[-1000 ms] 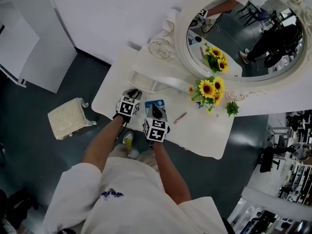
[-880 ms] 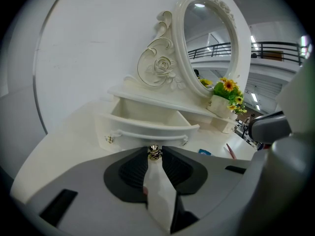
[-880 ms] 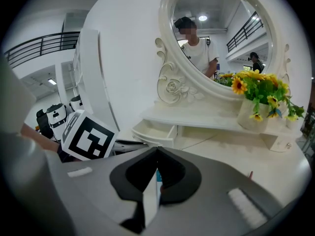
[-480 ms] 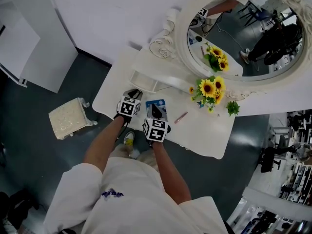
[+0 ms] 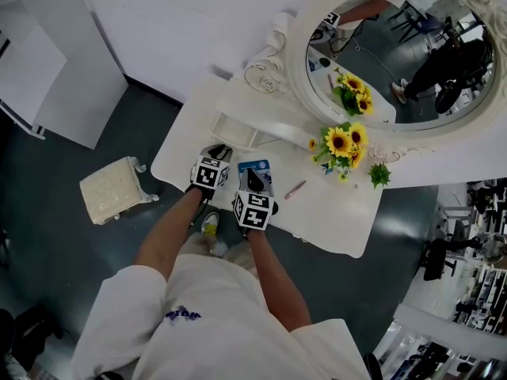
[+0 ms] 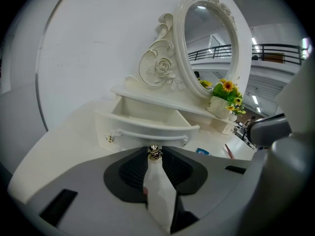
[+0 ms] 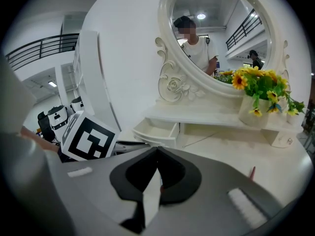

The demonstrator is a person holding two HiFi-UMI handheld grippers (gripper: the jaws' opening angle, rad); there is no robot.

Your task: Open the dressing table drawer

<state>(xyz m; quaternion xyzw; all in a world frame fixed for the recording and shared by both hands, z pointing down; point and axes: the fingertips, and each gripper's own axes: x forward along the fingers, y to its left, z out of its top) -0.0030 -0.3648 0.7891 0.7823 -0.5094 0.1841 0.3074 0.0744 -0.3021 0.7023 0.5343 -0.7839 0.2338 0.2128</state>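
The small white drawer (image 6: 147,120) of the dressing table (image 5: 333,212) stands pulled out under the mirror shelf, its inside bare. My left gripper (image 6: 154,150) is shut on the drawer's small brass knob (image 6: 154,153), which sits between the jaw tips. In the head view the left gripper (image 5: 219,152) reaches the open drawer (image 5: 236,131) from the front. My right gripper (image 7: 157,149) is shut with nothing in it and hovers over the tabletop to the right of the drawer (image 7: 158,131). The head view shows the right gripper (image 5: 253,177) beside the left one.
A blue card (image 5: 254,167) and a pink pen (image 5: 294,189) lie on the tabletop. A vase of sunflowers (image 5: 341,145) stands by the oval mirror (image 5: 396,46). A white cushioned stool (image 5: 111,190) sits on the dark floor at the left.
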